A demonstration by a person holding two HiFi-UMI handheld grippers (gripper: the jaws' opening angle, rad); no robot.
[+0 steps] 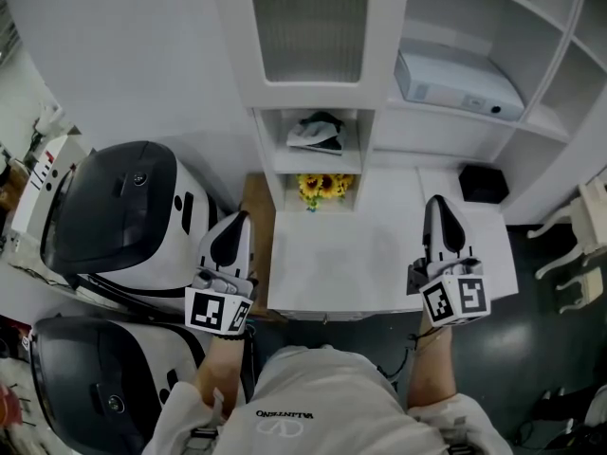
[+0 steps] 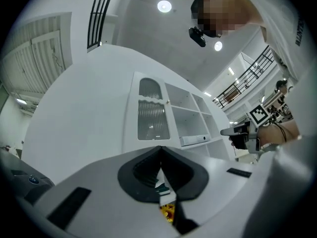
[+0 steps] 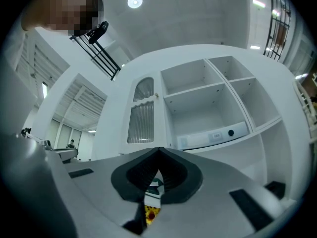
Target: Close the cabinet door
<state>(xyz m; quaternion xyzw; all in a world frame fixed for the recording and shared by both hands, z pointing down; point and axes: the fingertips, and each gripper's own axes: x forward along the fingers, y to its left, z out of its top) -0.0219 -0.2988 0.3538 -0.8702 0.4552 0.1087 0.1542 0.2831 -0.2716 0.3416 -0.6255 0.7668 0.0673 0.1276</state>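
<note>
Both my grippers, left and right, are pinched shut on nothing, low over the desk's near edge. The door sits far, on the cabinet's left column. It looks flush already, so I reckon the closing's done; at most a light check-push next.

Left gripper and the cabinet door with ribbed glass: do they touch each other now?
Apart. The head view shows the left gripper low at the picture's left and the cabinet door far above it, with a clear gap between them.
</note>
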